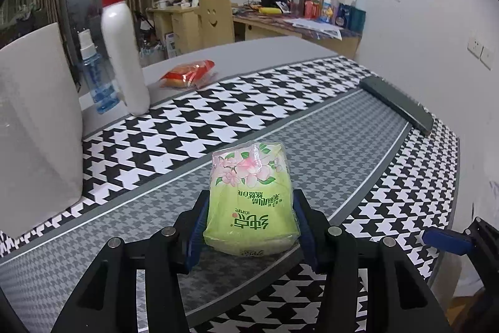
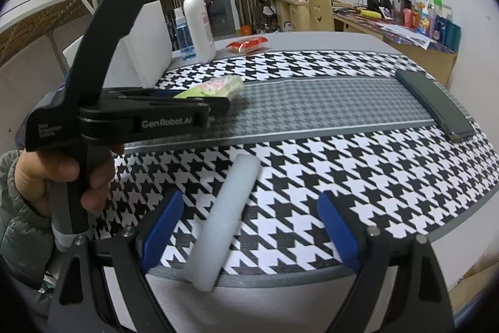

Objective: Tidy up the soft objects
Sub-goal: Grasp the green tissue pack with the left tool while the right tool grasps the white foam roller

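Observation:
My left gripper [image 1: 249, 223] is shut on a green tissue pack with pink flowers [image 1: 251, 195], held just above the grey band of the houndstooth mat. From the right wrist view the same pack [image 2: 215, 88] sticks out of the left gripper [image 2: 218, 105], held by a hand at the left. My right gripper [image 2: 249, 227] is open, its blue pads either side of a white foam stick [image 2: 227, 214] lying on the mat at the table's front edge. A red snack packet [image 1: 188, 72] lies far back on the grey table.
A white foam block [image 1: 34, 127] stands at the left, with a white pump bottle [image 1: 123, 52] and a small blue spray bottle [image 1: 95, 74] behind it. A dark flat case [image 1: 397, 103] lies at the mat's right end. Cluttered desks stand behind.

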`<state>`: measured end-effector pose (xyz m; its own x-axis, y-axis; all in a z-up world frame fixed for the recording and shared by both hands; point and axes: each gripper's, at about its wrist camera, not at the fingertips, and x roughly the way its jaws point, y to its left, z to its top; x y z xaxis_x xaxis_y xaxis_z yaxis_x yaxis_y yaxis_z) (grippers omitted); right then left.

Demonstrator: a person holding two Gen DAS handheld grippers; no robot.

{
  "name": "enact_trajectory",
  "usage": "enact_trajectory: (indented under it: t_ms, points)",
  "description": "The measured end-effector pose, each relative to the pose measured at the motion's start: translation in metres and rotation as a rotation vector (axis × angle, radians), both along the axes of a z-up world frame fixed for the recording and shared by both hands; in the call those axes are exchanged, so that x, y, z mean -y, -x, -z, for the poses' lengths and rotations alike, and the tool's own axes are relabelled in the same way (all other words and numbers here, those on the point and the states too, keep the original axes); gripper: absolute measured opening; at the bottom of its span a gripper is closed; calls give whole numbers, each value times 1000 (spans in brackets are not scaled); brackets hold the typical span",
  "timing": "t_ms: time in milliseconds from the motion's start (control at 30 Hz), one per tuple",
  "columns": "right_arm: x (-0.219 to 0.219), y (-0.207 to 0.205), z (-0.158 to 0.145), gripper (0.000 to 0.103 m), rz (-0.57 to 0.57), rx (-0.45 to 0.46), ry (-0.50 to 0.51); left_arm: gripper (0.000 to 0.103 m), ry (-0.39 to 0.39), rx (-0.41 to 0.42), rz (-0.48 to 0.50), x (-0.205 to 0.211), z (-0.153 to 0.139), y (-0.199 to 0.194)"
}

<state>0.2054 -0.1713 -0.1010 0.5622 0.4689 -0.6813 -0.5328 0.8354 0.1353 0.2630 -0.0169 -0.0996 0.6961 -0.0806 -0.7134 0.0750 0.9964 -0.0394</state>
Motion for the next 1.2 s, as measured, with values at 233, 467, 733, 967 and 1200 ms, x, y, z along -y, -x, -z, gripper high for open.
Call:
enact_trajectory:
  t_ms: [233,467,733,967,1200]
  points:
    - [-7,-2,4,78,20,-19,28,53,9,31,-24,-6,-6,10]
    - [-13,4,5,67,22,-22,52,53,9,31,-25,-5,-6,11]
    - [-23,10,6,51,63,-2,130,53,13,41,-27,-5,-8,13]
    - [-33,15,6,37,78,-9,159,53,15,56,-41,-7,-11,17]
    - [-31,13,5,18,80,-30,146,53,15,86,-48,-10,-16,23]
